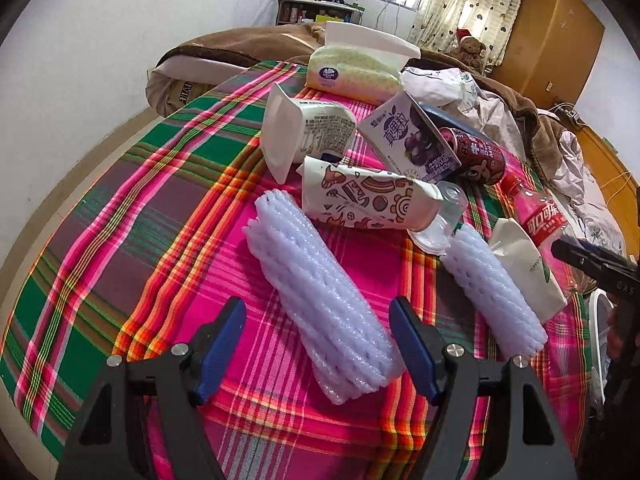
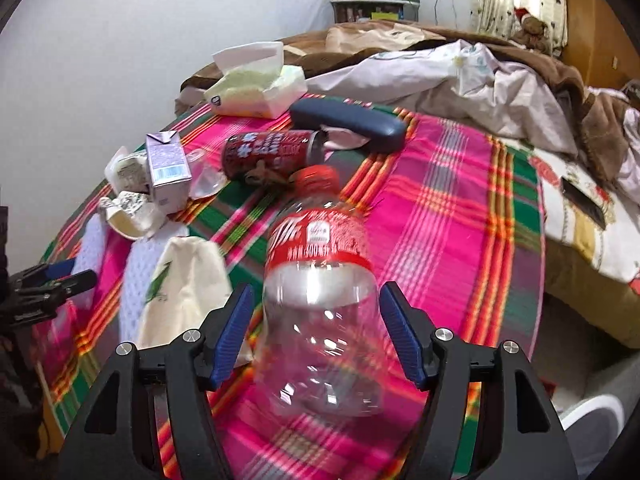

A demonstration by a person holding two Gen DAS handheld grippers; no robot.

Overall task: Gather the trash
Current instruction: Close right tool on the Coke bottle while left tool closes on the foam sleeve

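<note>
Right wrist view: an empty clear bottle [image 2: 320, 304] lies on the plaid cloth [image 2: 460, 216] between the right gripper's [image 2: 316, 340] spread, non-touching jaws. Likely light, slick, crushable; take its waist. Left gripper [image 1: 318, 346], open, straddles a foam sleeve [image 1: 320, 300].

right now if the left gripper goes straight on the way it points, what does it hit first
Most likely the foam net lying between the open fingers of the left gripper. Beyond it lies the patterned paper cup. Depth is hard to judge through the fisheye.
</note>
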